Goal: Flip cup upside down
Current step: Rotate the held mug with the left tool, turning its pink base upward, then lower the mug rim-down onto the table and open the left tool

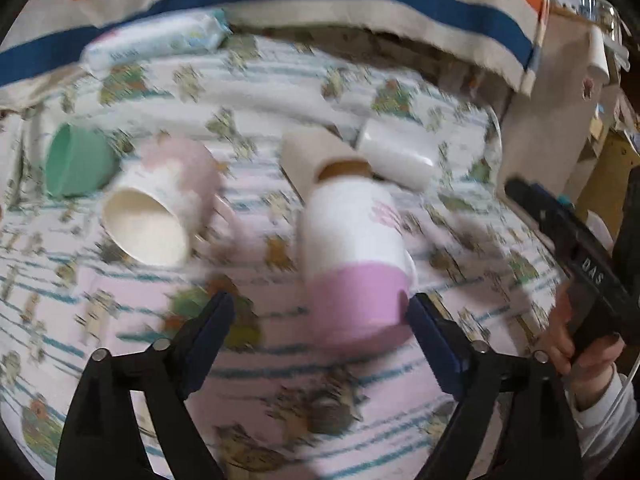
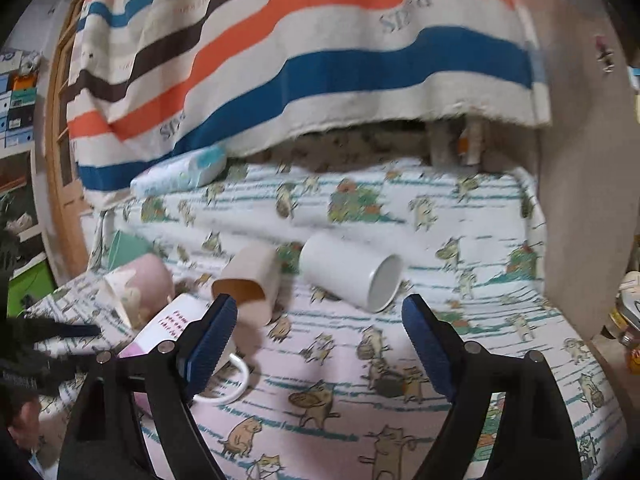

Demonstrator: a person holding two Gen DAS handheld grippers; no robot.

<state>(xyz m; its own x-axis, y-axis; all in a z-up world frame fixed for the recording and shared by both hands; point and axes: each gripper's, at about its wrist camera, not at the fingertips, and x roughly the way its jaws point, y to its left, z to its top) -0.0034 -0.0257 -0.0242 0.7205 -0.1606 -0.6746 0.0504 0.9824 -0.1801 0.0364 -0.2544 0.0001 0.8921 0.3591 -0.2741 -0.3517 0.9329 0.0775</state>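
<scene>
- Bed cover [image 2: 460, 208], cat print: everything lies on it, ahead of both sets of fingers.
- Progress, my read: no cup is upside down yet. All five lie on their sides, so the flip itself is left.
- Cup count: five. Pink-and-white mug [image 1: 352, 256], pale pink mug [image 1: 160, 200], white cup [image 1: 396, 156], beige cup [image 1: 308, 156], green cup [image 1: 76, 164].
- One wipes pack [image 1: 156, 40] far ahead, against the striped cloth [image 2: 320, 60].
- Left gripper [image 1: 320, 316]: fingers spread wide, gripping nothing. Pink-and-white mug sits just ahead, its pink end close to your right-hand finger; contact is too blurred to tell.
- Right gripper [image 2: 318, 320]: fingers spread wide, empty. White cup lies just ahead between the tips, its mouth toward the right-hand finger.
- The target cup isn't named; your left is closest to the pink-and-white mug.
</scene>
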